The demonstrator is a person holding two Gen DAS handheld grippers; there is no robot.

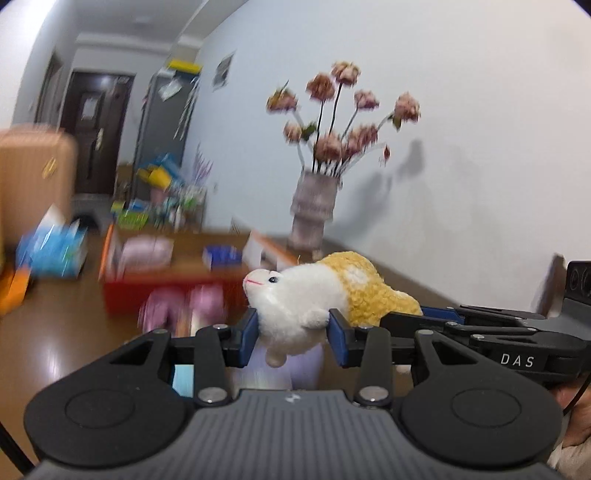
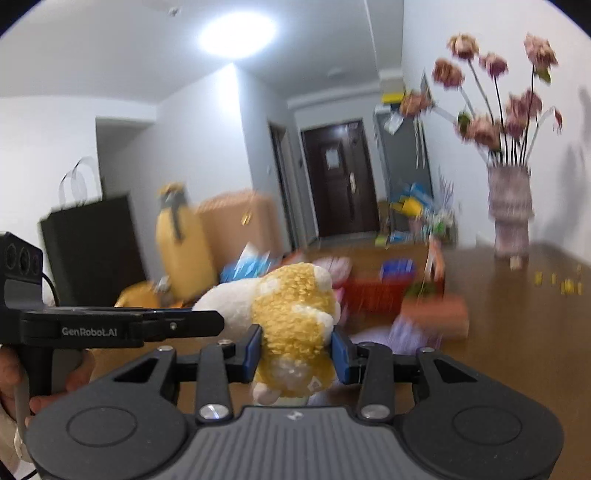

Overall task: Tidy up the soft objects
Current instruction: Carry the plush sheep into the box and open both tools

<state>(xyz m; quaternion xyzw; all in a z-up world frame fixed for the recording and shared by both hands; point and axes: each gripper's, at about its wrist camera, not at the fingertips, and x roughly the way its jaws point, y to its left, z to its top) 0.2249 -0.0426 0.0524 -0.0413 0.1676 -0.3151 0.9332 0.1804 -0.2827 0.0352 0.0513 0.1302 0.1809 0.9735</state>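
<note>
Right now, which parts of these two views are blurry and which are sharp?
Left wrist view: plush toy fairly sharp, flowers and clutter behind smeared by motion. Right wrist view: same smear, ceiling light blown out; both bend at the edges.

You can count one plush toy [image 1: 317, 295], white and yellow; two grippers hold it, the left gripper [image 1: 292, 330] and the right gripper [image 2: 296, 352]; one vase [image 1: 314, 206] with dried flowers stands behind; one red basket [image 1: 173, 291]; one dark door [image 2: 338, 177]; one tall yellow figure [image 2: 183, 243].
</note>
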